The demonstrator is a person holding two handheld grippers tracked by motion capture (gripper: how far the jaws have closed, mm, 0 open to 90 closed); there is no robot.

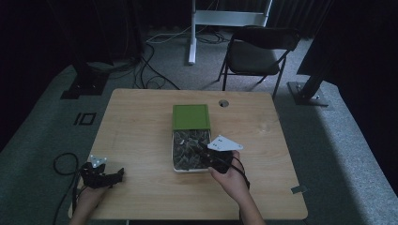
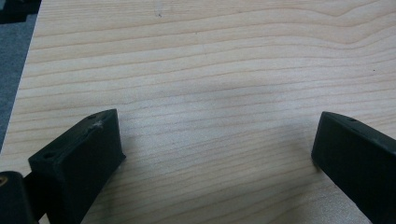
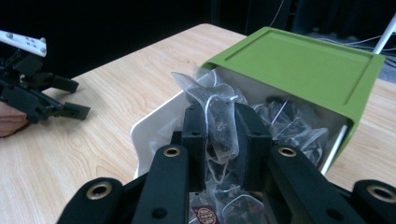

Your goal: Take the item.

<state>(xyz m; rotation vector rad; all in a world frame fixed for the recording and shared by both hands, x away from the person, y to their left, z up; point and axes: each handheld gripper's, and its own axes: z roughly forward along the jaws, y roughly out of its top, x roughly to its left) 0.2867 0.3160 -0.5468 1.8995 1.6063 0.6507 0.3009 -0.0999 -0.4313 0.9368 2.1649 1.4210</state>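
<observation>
Item: tea bag, light, soft, crushable mesh; best pinched mid-body.
Location: above white box, 6 o'clock of green lid.
Right gripper: pinching tea bag.
Left gripper: spread, empty, over table.

Ahead of the left gripper, its jaws wide apart, the table lies bare, so a pass forward between them and beyond meets nothing. Just ahead of the right gripper, which is clamped on a tea bag, the green lid roofs the far half of the white box, barring any path forward. More bags crowd the space under and around its jaws. To its left, the wood is open up to the left gripper.
</observation>
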